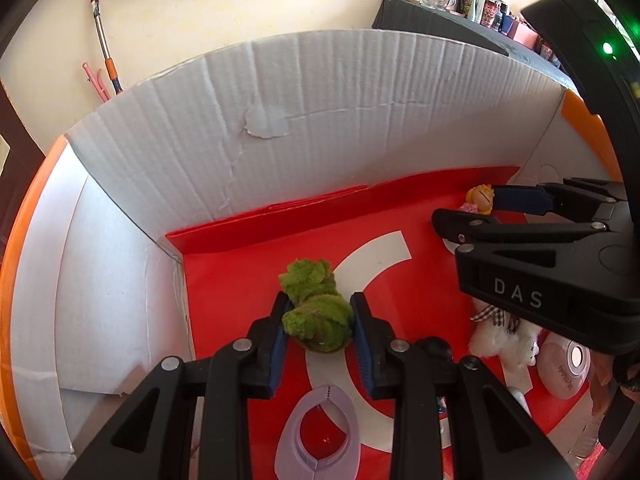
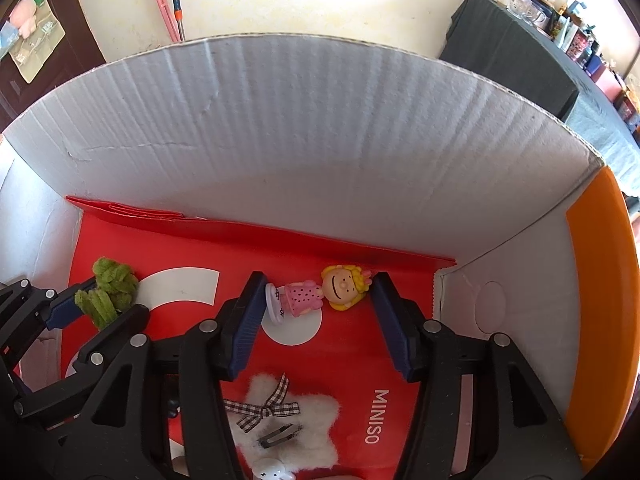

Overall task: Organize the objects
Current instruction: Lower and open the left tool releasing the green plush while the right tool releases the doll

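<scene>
Nearest my left gripper [image 1: 318, 328], a lilac plastic ring piece [image 1: 318, 432] lies flat on the red bag [image 1: 240, 280] that lines the floor of the cardboard box [image 1: 320, 120]. Just beyond it, my left jaws stand on either side of a fuzzy green pipe-cleaner bundle [image 1: 316, 312]; the blue pads [image 1: 280, 344] sit right against its sides, but I cannot tell whether they press it or merely flank it. The bundle rests on the bag, partly over the white curved logo.

To the right of it lie a white fluffy star with a checked bow [image 1: 504, 336] and a pale pink round gadget [image 1: 564, 368], both low under my other tool.

My right gripper [image 2: 316, 320] is open, its jaws standing wide of a small figurine [image 2: 320, 292] with yellow hair and a pink dotted dress. The figurine lies on its side on the bag, head toward the right pad and base just beside the left one, touching neither that I can see. The fluffy star [image 2: 296, 424] lies closer to me, with a dark hair clip on it and a small white bunny charm [image 2: 272, 470] at its lower edge.

Farther off, the bag's folded edge meets the box's grey corrugated back wall. Beyond the box stands a cream wall with a mop handle [image 1: 105, 44] leaning on it, and a dark-covered table [image 1: 440, 28] crowded with small items.
</scene>
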`<state>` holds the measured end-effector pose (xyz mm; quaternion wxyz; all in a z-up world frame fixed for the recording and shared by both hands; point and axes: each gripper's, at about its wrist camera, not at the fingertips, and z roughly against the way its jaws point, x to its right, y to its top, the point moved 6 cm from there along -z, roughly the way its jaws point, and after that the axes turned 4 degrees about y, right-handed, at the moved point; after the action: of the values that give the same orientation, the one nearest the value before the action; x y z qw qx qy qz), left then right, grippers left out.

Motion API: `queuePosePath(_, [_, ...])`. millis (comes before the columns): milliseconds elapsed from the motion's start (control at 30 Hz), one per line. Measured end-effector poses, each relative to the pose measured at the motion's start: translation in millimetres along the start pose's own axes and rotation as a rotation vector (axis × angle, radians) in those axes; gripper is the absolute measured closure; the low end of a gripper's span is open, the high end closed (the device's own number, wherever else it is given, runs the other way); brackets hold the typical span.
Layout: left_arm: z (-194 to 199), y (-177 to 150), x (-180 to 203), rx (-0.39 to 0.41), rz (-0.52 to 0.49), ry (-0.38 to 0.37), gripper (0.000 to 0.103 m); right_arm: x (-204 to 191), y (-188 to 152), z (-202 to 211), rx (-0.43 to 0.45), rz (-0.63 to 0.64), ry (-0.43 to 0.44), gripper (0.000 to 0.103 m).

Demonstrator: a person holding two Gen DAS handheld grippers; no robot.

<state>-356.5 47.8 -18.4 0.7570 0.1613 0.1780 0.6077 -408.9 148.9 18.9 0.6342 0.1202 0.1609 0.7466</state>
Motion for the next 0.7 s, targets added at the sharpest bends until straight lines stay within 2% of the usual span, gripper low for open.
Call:
queuePosePath(200, [1,0,1,-0.001,0.002,-0.004,0.070,-1,-2,3,0.000,-0.001,-0.001,0.050])
queuePosePath(333, [2,-1,1,0.001,0.009,-0.010,0.064,-2,-2,3,0.001,-0.001,-0.003,0.049])
queuePosePath(600, [0,3,-3,0.000,0.016,-0.013,0.064,-2,-4,7,0.003,-0.005,0.002,0.049])
queuePosePath(700, [0,4,-2,0.000,0.015,-0.014,0.064,-8,13,-1,0.004,-0.006,0.004,0.049])
